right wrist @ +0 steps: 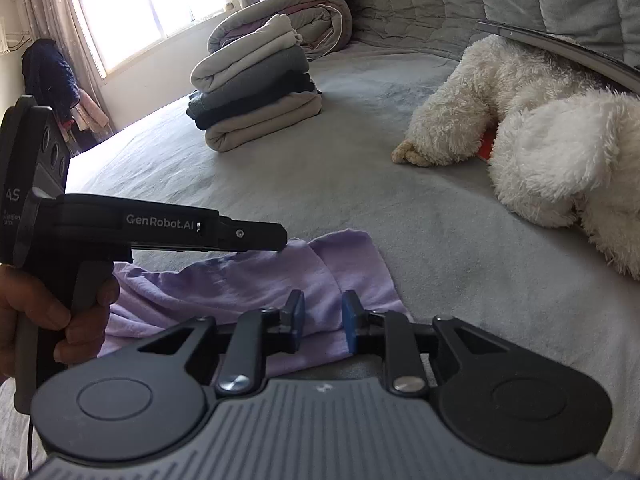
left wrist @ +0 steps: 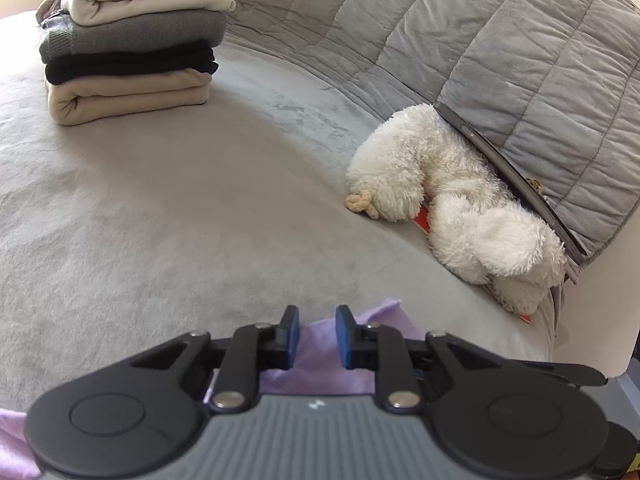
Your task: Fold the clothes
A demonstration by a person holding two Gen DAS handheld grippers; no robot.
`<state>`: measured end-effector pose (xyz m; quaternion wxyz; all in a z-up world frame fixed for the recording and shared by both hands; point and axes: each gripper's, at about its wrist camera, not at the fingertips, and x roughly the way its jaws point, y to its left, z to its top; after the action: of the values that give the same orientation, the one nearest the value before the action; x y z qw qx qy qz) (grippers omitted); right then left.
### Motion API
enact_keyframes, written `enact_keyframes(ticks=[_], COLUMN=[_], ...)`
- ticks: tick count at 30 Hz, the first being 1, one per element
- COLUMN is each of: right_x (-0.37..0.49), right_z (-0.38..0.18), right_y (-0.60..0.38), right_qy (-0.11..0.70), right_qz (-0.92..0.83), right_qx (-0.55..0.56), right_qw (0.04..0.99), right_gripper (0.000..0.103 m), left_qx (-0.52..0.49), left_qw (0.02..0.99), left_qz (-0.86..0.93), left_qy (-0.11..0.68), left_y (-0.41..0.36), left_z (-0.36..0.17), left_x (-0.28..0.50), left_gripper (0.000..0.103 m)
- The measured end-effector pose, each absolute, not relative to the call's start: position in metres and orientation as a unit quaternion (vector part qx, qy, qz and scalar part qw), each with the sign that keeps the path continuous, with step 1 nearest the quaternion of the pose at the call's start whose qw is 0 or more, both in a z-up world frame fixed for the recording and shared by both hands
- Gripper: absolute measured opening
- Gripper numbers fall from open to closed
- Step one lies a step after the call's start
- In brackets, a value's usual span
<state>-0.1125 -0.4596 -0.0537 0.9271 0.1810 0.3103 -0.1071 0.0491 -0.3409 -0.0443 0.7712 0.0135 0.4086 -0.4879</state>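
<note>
While both tools hang low over the bed, the left gripper (left wrist: 317,334) has its blue pads apart with nothing between them, the lilac garment (right wrist: 256,292) lying just under and behind its tips. The right gripper (right wrist: 323,322) is likewise parted, poised above the near right edge of that same crumpled cloth. A hand (right wrist: 44,320) grips the left tool's handle at the left side. The garment lies near on the grey bedcover (left wrist: 180,208), unfolded. Farther off to the left stands a stack of folded clothes (left wrist: 132,40), cream on top, then grey, black and beige. To the right a white plush toy (left wrist: 460,208) leans against the quilted grey headboard (left wrist: 460,32). Far left, a bright window (right wrist: 152,4).
</note>
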Motion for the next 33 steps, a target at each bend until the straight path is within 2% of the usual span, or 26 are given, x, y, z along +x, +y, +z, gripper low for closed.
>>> enact_keyframes(ticks=[2,4,7,8,9,18,23,33], right_x=[-0.115,-0.116,-0.118,-0.118,-0.119,-0.136,-0.156,-0.155], right_z=[-0.053,-0.052,-0.051,-0.051,-0.05,-0.03,-0.012,-0.026], right_y=[-0.457,-0.454,-0.45,-0.449,-0.449,-0.442,-0.445,-0.47], right_qy=[0.31,0.308,0.301,0.297,0.294,0.23,0.193,0.241], right_qz=[-0.101,-0.098,-0.096,-0.096,-0.096,-0.1,-0.106,-0.15], right_qx=[0.171,0.163,0.159,0.16,0.16,0.159,0.169,0.18], right_qw=[0.93,0.932,0.935,0.936,0.938,0.955,0.961,0.942], right_gripper=[0.013,0.006,0.004,0.004,0.004,0.003,0.003,0.003], left_qx=[0.024,0.023,0.026,0.031,0.031,-0.026,-0.035,-0.006], left_qw=[0.775,0.776,0.777,0.78,0.784,0.82,0.814,0.812], left_qz=[-0.485,-0.481,-0.479,-0.477,-0.475,-0.478,-0.498,-0.492], left_qy=[0.405,0.406,0.407,0.404,0.399,0.313,0.296,0.314], left_y=[-0.34,-0.339,-0.336,-0.335,-0.334,-0.309,-0.317,-0.36], left_z=[-0.044,-0.043,-0.043,-0.043,-0.042,-0.017,-0.002,-0.03], left_x=[0.047,0.048,0.048,0.047,0.045,0.032,0.02,0.014], left_gripper=[0.019,0.019,0.018,0.006,0.0,0.0,0.0,0.0])
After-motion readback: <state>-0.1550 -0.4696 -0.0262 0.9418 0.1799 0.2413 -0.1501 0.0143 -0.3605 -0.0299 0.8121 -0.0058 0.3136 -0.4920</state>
